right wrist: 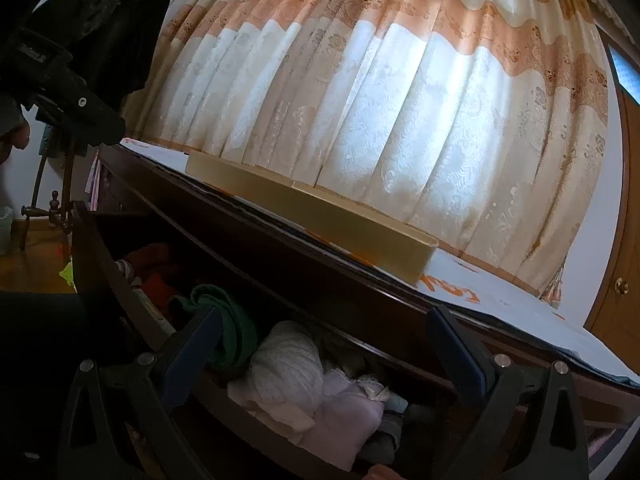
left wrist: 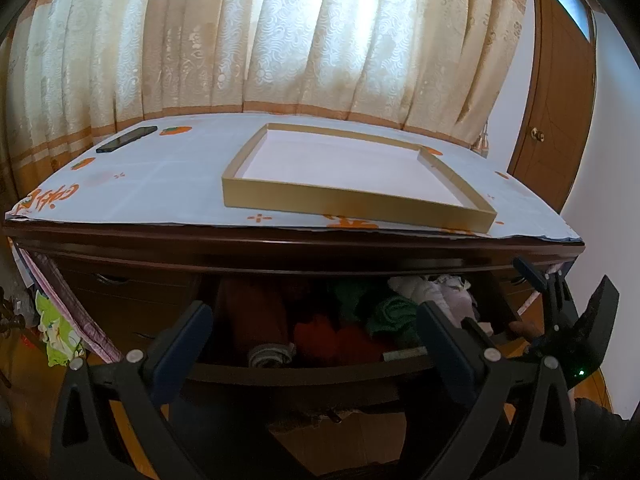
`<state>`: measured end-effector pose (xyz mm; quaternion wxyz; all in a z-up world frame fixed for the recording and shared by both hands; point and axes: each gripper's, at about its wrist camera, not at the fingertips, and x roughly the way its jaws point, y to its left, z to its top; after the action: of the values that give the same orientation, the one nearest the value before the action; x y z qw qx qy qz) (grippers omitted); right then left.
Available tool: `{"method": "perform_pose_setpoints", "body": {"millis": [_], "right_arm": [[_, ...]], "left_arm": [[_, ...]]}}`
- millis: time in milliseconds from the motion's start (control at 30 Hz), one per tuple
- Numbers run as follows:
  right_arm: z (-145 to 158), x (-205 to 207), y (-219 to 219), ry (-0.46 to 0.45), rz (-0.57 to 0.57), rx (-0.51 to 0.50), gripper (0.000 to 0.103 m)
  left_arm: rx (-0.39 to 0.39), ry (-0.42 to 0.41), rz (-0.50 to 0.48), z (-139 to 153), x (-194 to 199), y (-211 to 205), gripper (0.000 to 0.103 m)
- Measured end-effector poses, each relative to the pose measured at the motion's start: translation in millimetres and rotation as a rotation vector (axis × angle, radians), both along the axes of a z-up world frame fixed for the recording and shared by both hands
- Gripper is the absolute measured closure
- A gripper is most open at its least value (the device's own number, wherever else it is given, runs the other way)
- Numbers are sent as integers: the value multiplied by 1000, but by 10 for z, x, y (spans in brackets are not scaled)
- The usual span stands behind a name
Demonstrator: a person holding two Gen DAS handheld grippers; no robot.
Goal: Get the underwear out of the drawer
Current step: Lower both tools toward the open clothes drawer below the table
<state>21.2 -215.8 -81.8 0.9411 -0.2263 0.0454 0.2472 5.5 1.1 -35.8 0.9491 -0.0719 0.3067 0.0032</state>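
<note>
The dark wooden drawer stands pulled out, full of folded clothes: red and orange pieces, a green piece and white and pale pink underwear at its right end. My left gripper is open and empty in front of the drawer. My right gripper is open and empty just above the white and pink underwear, beside the green piece. The right gripper also shows at the right in the left wrist view.
A shallow gold box lid and a dark phone lie on the dresser's blue cloth. Curtains hang behind, a wooden door at right. A coat stand with dark clothes is at the left.
</note>
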Motion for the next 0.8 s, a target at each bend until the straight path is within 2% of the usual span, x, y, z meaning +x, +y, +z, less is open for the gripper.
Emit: {"method": "perform_pose_setpoints", "body": {"millis": [800], "right_arm": [[47,-213,-66,78,-3,-6,1]], "left_arm": [[-12,2,9,-32,-44,68,0]]}}
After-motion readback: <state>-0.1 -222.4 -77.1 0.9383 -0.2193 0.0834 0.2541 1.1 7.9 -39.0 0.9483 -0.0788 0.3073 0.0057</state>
